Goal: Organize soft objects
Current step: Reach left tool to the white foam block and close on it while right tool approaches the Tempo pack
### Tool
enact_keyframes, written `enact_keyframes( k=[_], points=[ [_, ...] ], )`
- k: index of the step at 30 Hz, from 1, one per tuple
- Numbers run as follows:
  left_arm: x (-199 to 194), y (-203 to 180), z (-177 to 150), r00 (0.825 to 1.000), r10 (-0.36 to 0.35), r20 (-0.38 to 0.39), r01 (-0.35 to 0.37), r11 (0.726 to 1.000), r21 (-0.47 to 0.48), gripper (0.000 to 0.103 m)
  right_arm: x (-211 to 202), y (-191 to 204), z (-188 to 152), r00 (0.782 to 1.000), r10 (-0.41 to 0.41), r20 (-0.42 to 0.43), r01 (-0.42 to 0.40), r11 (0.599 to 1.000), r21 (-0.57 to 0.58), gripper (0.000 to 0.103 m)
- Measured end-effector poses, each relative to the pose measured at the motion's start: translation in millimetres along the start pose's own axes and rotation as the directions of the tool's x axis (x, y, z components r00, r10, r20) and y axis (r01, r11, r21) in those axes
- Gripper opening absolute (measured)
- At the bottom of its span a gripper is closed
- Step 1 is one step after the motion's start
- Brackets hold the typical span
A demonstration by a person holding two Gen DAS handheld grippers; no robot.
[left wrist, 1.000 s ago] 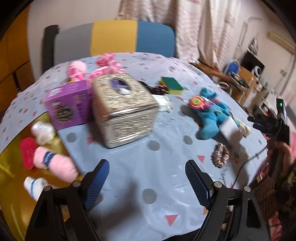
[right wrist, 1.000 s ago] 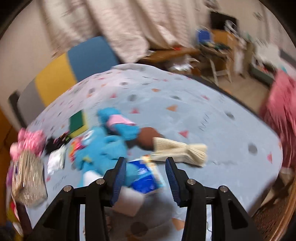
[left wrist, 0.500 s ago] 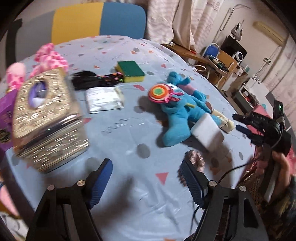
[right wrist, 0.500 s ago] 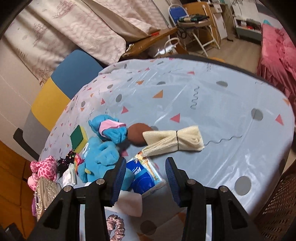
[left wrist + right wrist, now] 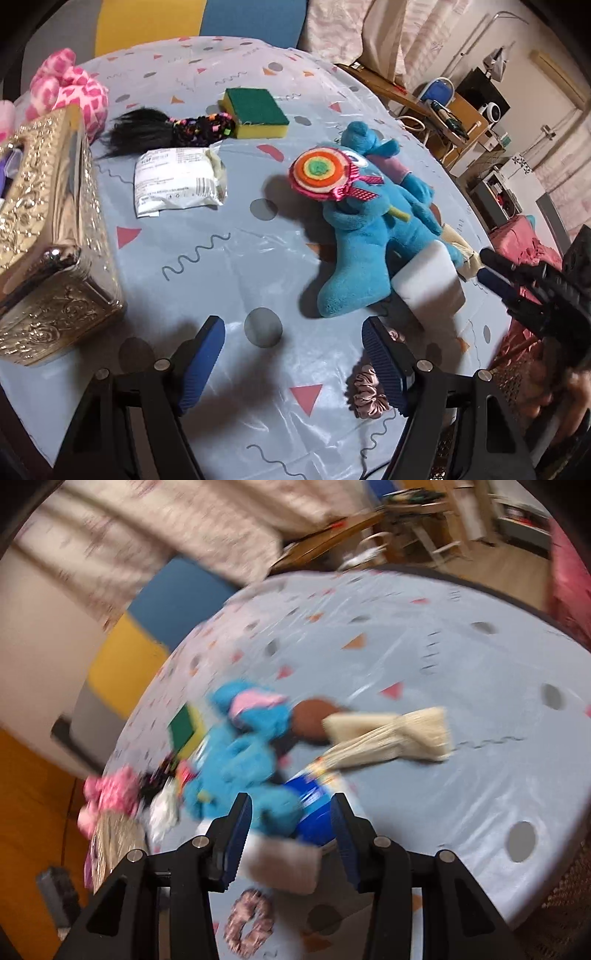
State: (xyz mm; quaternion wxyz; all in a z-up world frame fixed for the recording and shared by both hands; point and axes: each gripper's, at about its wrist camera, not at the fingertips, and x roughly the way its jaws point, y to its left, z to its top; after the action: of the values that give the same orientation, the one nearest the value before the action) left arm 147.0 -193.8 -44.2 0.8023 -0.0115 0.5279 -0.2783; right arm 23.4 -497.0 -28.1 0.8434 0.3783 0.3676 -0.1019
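Patterned blue tablecloth (image 5: 229,258) under a sprawled blue plush toy (image 5: 369,236) with rainbow lollipop; both tongs (image 5: 293,356) (image 5: 291,834) spread, empty.

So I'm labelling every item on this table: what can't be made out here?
- Whole right wrist view: motion blur; the brown thing beside the blue plush toy stays unidentifiable.
- White packet, left wrist view: print too small to read.
- Hair scrunchie: partly behind the left gripper finger.
- Gold box: cut off by the left edge; contents unclear.
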Motion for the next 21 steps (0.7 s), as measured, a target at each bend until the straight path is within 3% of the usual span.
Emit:
enact_keyframes(
  k=[4, 6, 8, 10, 12, 15, 19, 21],
  points=[
    [1.9, 1.8, -2.6, 1.000, -0.004, -0.012, 0.004, 1.000, -0.001, 0.077, 18.7, 29.4, -12.5, 0.995, 0.004, -0.100, -0.019, 0.988, -0.154, 0.045],
    [0.9, 0.1, -4.1, 1.000, -0.015, -0.016, 0.015, 1.000, 0.006, 0.077, 24.5, 47.1, -21.4, 0.993, -0.019, -0.116, -0.012, 0.965, -0.262, 0.045],
    [-2.7, -5.8, -5.1, 1.000, -0.029, -0.006, 0.029, 0.999, 0.039, 0.077, 29.8, 59.4, -29.2, 0.990, -0.088, -0.108, 0.046, 0.937, -0.345, 0.045],
    [-5.3, -12.6, -5.9, 0.998, -0.055, -0.003, 0.055, 0.996, 0.071, 0.077, 24.5, 58.7, -27.8, 0.993, -0.097, -0.065, 0.069, 0.936, -0.346, 0.045],
    [-6.9, -17.8, -8.6, 0.997, -0.079, -0.004, 0.079, 0.993, 0.090, 0.077, 19.7, 47.0, -21.5, 0.995, -0.086, -0.044, 0.071, 0.959, -0.275, 0.045],
    [-7.2, -18.7, -14.2, 0.993, -0.114, -0.021, 0.115, 0.991, 0.066, 0.077, 26.4, 34.7, -15.6, 0.992, -0.100, -0.078, 0.081, 0.972, -0.222, 0.045],
    [-10.6, -13.9, -25.0, 0.993, -0.114, -0.026, 0.115, 0.993, 0.039, 0.078, 39.3, 42.8, -23.5, 0.983, -0.055, -0.174, 0.008, 0.966, -0.258, 0.048],
    [-12.0, -8.4, -31.6, 0.994, -0.102, -0.028, 0.103, 0.994, 0.028, 0.078, 42.6, 42.2, -26.5, 0.951, 0.122, -0.283, -0.175, 0.970, -0.171, 0.048]
  ],
)
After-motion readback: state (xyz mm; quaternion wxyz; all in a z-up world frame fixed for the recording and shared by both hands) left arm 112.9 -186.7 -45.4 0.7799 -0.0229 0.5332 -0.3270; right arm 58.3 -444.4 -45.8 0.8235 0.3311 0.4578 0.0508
